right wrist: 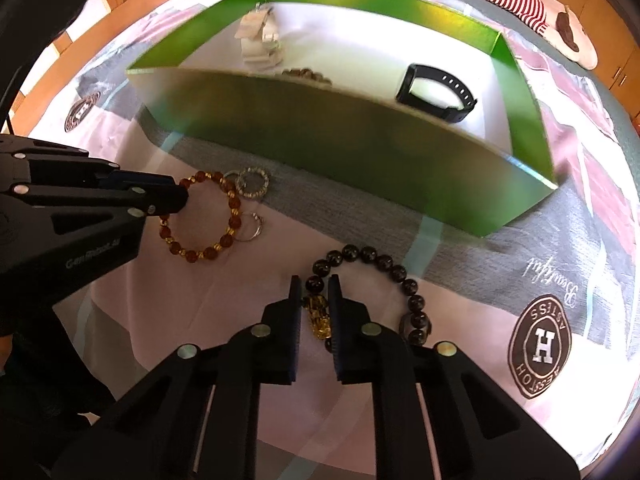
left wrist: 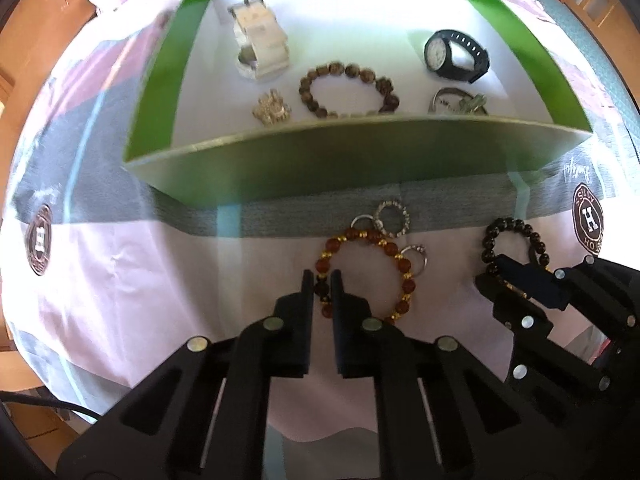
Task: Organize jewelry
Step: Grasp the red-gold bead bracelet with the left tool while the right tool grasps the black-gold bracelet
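Claws first: the left claw (left wrist: 321, 280) is pinched onto the amber bracelet (left wrist: 368, 276), its pads closed on a dark bead at the loop's nine o'clock edge. The right claw (right wrist: 315, 286) is likewise clamped on the black bracelet (right wrist: 384, 276), gripping beads next to a gold charm (right wrist: 318, 316) at that loop's eight o'clock. Both bracelets lie on the patterned cloth (left wrist: 120, 300). Around the amber loop sit three rings: a plain ring (left wrist: 362, 222) and a sparkly ring (left wrist: 393, 216) touching its twelve o'clock side, and a thin silver ring (left wrist: 416, 258) at two o'clock.

Beyond them, at twelve o'clock in both views, stands the green box (left wrist: 360, 160) with a white floor. Inside, seen from the left wrist: a white watch (left wrist: 260, 42) at ten o'clock, a black watch (left wrist: 456, 54) at two o'clock, a brown bead bracelet (left wrist: 348, 90) in the middle, a small gold piece (left wrist: 271, 109) at seven o'clock, and a silver tangle (left wrist: 458, 102) at five o'clock, partly hidden by the near wall.
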`<action>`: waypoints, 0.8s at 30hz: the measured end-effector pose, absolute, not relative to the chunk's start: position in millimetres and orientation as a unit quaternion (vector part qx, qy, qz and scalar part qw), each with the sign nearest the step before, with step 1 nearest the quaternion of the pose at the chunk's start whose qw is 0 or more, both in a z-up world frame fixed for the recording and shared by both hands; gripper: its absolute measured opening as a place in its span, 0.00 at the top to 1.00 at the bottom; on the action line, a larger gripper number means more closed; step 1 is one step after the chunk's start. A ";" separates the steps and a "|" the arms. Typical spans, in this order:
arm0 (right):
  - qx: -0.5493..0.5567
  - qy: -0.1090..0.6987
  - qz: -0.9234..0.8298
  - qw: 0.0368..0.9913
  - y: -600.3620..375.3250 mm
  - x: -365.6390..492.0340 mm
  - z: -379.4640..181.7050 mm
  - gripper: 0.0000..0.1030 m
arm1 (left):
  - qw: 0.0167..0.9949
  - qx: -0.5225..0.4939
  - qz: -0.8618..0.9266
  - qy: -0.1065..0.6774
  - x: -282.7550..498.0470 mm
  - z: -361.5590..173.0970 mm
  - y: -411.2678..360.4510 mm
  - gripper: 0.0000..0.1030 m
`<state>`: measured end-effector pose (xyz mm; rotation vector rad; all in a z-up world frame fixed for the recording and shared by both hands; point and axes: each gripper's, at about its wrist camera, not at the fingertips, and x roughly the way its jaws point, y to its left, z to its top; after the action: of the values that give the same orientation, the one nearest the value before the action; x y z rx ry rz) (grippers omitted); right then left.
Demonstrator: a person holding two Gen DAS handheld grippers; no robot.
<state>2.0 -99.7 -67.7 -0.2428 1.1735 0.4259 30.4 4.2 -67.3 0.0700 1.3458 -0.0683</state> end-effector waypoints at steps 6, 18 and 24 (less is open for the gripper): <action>-0.089 0.518 0.200 0.827 -111.3 0.7 -38.5 0.87 | 0.808 0.036 -0.035 0.587 24.1 -33.7 1.3 0.92; -0.064 0.492 0.201 0.845 -123.7 0.0 -16.5 0.87 | 0.836 0.028 -0.050 0.545 13.2 3.0 13.7 0.92; -0.054 0.480 0.201 0.852 -127.5 0.1 -6.5 0.87 | 0.840 0.021 -0.056 0.540 14.5 7.3 18.5 0.92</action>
<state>0.1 -127.5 -6.5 -0.1137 1.0101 0.4231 14.5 18.5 7.3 0.0447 1.1415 -0.1174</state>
